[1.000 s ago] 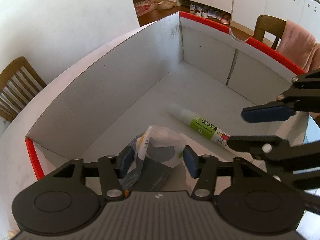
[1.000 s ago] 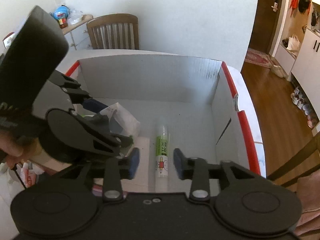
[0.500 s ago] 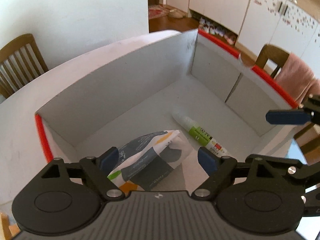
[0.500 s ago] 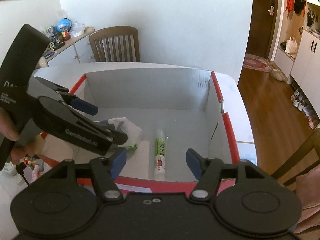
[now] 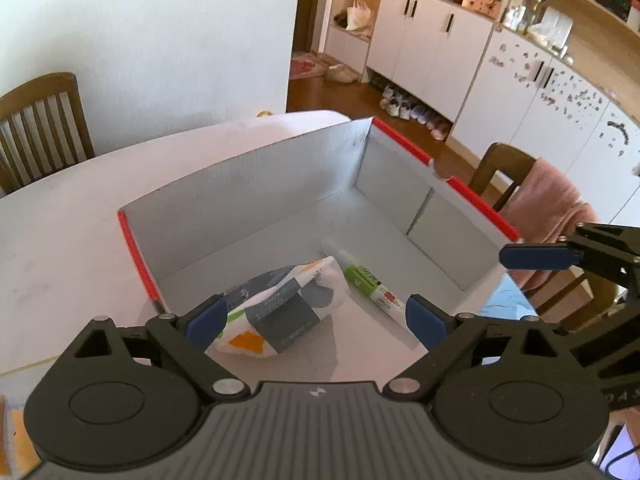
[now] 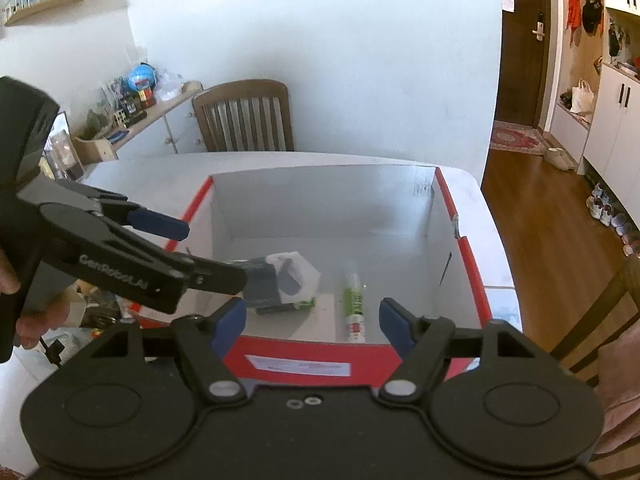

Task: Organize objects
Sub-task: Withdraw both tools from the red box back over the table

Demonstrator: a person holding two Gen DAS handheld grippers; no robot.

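**Both items in box; risks lie in the next reach**

Left hand-held gripper (image 5: 316, 316): jaws spread wide, nothing held. It is held above the near edge of the box (image 5: 248, 184), over the pouch (image 5: 280, 308). Right hand-held gripper (image 6: 308, 320): jaws likewise wide apart, empty, held outside the red near wall.

Pouch: crumpled, white with grey and orange print, lying on the box floor toward the left wall. Glue stick (image 5: 368, 284): lying flat on the floor just beside the pouch, the two touching or nearly so; contact cannot be confirmed. The box rests on the white surface (image 5: 60, 248).

Judged risks:

- The two grippers are held close together at the box. If both are lowered at once, a finger-to-finger collision is likely, as the left fingers (image 6: 160, 224) already cross the right camera's view.
- The box is light cardboard. If a wall is clipped on descent or exit, the box may be shoved or tipped.
- If further items are dropped from height, the glue stick may be set rolling, or the pouch may be covered.
- If the pouch is re-gripped, the soft film may crumple and slip, and the glue stick beside it may be dragged along.
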